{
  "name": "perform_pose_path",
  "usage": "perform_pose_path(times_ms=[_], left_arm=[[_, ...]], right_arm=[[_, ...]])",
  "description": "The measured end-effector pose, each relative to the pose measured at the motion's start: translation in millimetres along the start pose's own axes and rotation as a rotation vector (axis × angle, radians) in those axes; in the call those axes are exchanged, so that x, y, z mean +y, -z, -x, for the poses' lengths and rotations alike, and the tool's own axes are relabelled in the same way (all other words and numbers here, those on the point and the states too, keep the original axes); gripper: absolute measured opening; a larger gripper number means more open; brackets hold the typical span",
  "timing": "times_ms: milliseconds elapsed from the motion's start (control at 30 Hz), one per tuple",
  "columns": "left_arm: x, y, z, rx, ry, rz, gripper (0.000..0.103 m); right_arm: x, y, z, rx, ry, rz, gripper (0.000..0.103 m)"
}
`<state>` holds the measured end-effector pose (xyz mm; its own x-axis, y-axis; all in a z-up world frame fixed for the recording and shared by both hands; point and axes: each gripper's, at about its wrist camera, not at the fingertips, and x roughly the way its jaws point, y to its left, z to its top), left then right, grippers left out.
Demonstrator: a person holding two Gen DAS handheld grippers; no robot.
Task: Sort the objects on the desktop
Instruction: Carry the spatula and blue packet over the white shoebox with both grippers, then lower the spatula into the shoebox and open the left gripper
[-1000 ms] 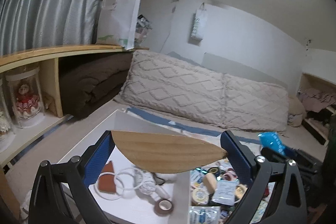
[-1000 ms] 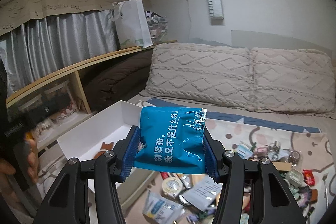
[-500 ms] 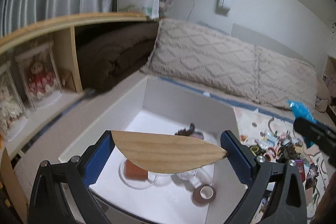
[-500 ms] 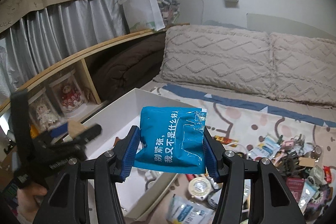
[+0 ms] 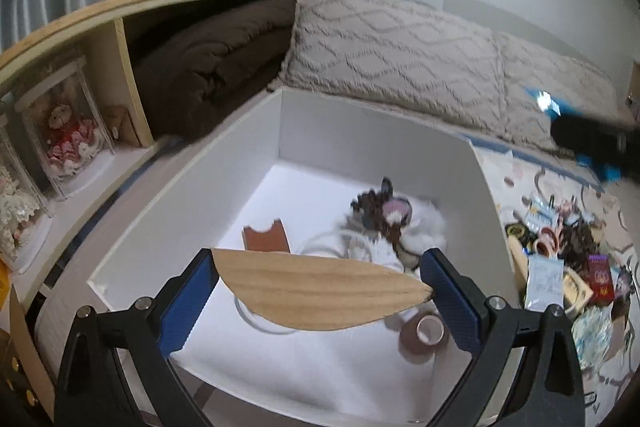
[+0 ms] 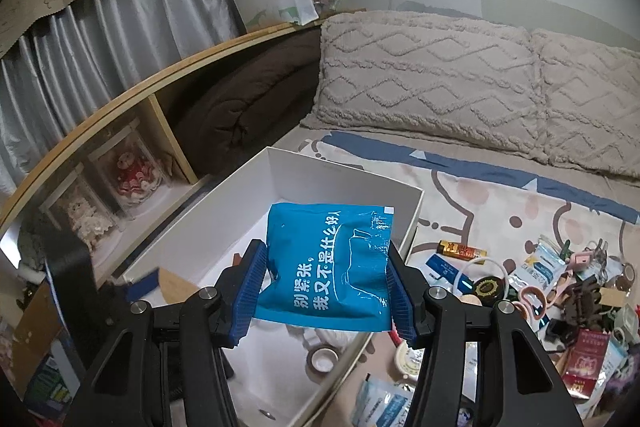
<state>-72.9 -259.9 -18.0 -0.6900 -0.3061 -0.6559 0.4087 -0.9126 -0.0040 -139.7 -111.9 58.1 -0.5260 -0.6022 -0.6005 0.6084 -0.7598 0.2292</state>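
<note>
Left wrist: jaws pinching wood piece (image 5: 316,291) end to end over box (image 5: 372,143); stiff, light, probably slips at tip. Right wrist: jaws clamping packet (image 6: 330,271) by side edges, above box rim; soft, crinkly, light.

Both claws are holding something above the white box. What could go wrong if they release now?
1. The left claw holds the wooden leaf-shaped piece over the white box; dropped here, it may land on the white cable and tape roll below.
2. The right claw holds the blue packet near the box's right wall; it could fall outside, among the clutter.
3. Both claws are close together and may collide.
</note>
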Motion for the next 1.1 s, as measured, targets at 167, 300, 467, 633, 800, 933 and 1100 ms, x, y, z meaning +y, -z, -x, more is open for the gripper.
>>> perform_pose_path(times_ms=[167, 300, 467, 633, 800, 933, 1100], left_arm=[[0.7, 2.5, -5.3, 0.024, 0.002, -0.014, 0.101], [1.5, 4.0, -11.0, 0.054, 0.016, -0.021, 0.101], [4.3, 5.1, -17.5, 0.074, 0.005, -0.029, 0.101], [5.0, 7.8, -23.2, 0.099, -0.009, -0.049, 0.101], [-2.5, 11.1, -24.5, 0.116, -0.017, -0.089, 0.103], [-5.8, 12.5, -23.6, 0.116, -0.015, -0.106, 0.103], [-4.9, 11.6, -17.5, 0.101, -0.013, -0.103, 0.103]], right_arm=[[13.7, -9.0, -16.9, 0.065, 0.007, 0.017, 0.057], [17.2, -12.1, -37.0, 0.154, -0.045, -0.036, 0.057], [21.2, -13.5, -50.1, 0.185, -0.031, -0.043, 0.057], [18.4, -12.2, -59.2, 0.213, -0.028, -0.061, 0.057], [21.6, -10.0, -69.4, 0.238, -0.019, -0.057, 0.057], [24.1, -6.3, -75.4, 0.253, -0.023, -0.059, 0.057], [22.3, -4.1, -80.8, 0.266, -0.035, -0.081, 0.057]])
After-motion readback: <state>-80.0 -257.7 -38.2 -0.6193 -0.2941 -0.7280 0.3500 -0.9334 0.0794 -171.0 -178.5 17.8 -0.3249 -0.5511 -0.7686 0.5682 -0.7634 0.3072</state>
